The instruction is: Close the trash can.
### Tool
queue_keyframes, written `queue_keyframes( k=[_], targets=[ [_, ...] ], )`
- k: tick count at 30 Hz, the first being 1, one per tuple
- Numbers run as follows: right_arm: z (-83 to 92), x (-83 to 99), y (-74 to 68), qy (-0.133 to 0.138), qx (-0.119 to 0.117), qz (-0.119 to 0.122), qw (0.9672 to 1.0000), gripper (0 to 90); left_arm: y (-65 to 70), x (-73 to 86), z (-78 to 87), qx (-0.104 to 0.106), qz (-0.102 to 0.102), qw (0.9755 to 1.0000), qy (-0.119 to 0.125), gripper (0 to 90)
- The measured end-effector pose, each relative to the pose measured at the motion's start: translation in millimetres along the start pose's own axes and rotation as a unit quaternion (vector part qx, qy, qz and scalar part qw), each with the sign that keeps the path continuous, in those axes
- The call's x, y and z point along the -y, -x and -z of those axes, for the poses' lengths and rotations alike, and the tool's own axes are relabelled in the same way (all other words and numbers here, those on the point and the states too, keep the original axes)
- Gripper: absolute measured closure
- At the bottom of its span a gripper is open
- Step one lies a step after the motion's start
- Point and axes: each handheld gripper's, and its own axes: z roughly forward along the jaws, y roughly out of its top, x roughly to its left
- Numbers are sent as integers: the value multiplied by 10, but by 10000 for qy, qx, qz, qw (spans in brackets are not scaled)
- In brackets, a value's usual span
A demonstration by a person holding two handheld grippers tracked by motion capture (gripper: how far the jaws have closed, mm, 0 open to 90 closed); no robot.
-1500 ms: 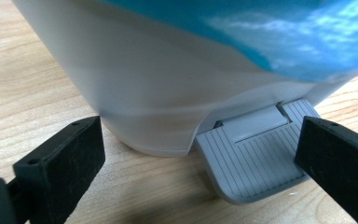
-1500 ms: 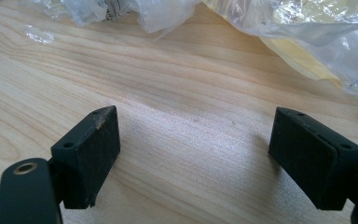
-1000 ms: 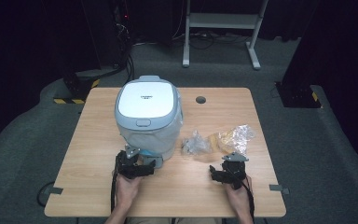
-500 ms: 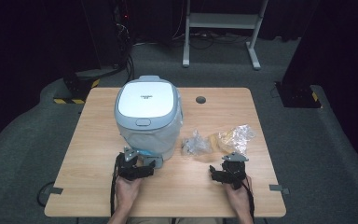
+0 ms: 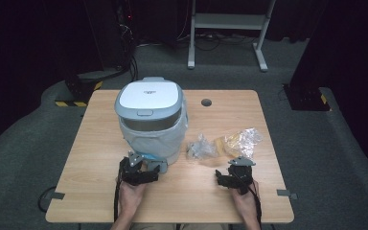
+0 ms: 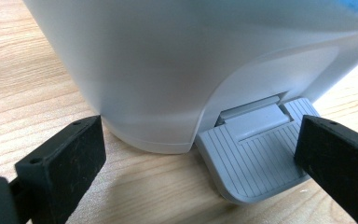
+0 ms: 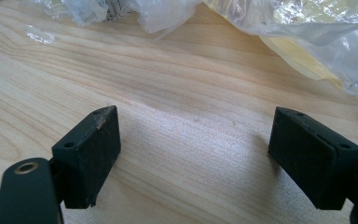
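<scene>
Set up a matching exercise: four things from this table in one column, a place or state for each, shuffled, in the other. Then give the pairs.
1. pedal bin
2. grey pedal
3. yellow bag
4. right gripper

A. open above bare wood
B. crumpled, right of the clear plastic
C. lid shut, at the table's left-middle
D. at the bin's foot, between the left gripper's jaws

Pairs: 1-C, 2-D, 3-B, 4-A

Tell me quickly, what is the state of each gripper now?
Left gripper: open, holding nothing, fingers at the bin's pedal.
Right gripper: open, empty, above the table.
</scene>
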Motion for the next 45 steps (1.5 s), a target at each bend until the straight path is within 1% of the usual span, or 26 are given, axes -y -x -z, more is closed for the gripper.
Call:
queue_keyframes(
  k=[1, 2, 7, 8, 10, 11, 15, 17, 21, 23, 24, 26, 31, 35, 39, 41, 42, 45],
  targets=[
    [0, 0, -1, -3, 2, -5, 10000, 164, 1, 0, -1, -2, -1, 10000, 2, 23],
    [0, 0, -1, -2, 2, -5, 10000, 164, -5, 0, 3, -15, -50, 10000, -20, 23],
    [1, 2, -6, 6, 27, -22, 10000, 164, 1, 16, -4, 32, 36, 10000, 8, 24],
    [2, 3, -8, 1, 36, -29, 10000, 164, 11, 22, -17, 32, 82, 9999, 52, 24],
    [2, 3, -8, 2, 35, -30, 10000, 164, 10, 24, -18, 13, 47, 10000, 56, 24],
    [2, 3, -8, 0, 34, -32, 10000, 164, 0, 22, -9, -9, -41, 10000, 30, 23],
    [3, 3, -9, -3, 35, -38, 10000, 164, 4, 42, -19, 3, 20, 10000, 30, 32],
    [2, 3, -8, 1, 31, -31, 10000, 164, 10, 39, -20, -53, -66, 10000, -18, 32],
    [2, 2, -5, -8, 23, -29, 10000, 162, 7, 31, -43, -64, -87, 9999, -117, 34],
    [0, 0, -1, -19, -29, -17, 10000, 147, -3, 29, -50, -7, -16, 9999, -138, 35],
    [-5, -4, 7, -24, -70, 38, 10000, 145, -19, 26, -59, 69, 67, 9998, -167, 36],
    [-13, -11, 20, -30, -123, 100, 9999, 140, -33, 25, -63, 118, 131, 9997, -195, 38],
    [2, -12, 22, -92, -143, 111, 9998, 146, -33, 25, -63, 116, 134, 9997, -195, 38],
    [24, -4, 11, -90, -157, 111, 9998, 193, -27, 26, -60, 92, 112, 9997, -191, 38],
    [54, 32, 4, 13, -187, 162, 9997, 246, -32, 25, -62, 108, 131, 9997, -196, 38],
    [58, 38, -5, 33, -233, 166, 9996, 248, -40, 23, -62, 116, 125, 9996, -212, 38],
    [60, 41, -15, 48, -251, 188, 9995, 260, -38, 25, -65, 145, 174, 9995, -213, 38],
    [70, 56, -54, 114, -268, 230, 9993, 278, -37, 25, -63, 118, 167, 9996, -211, 38]
  ],
)
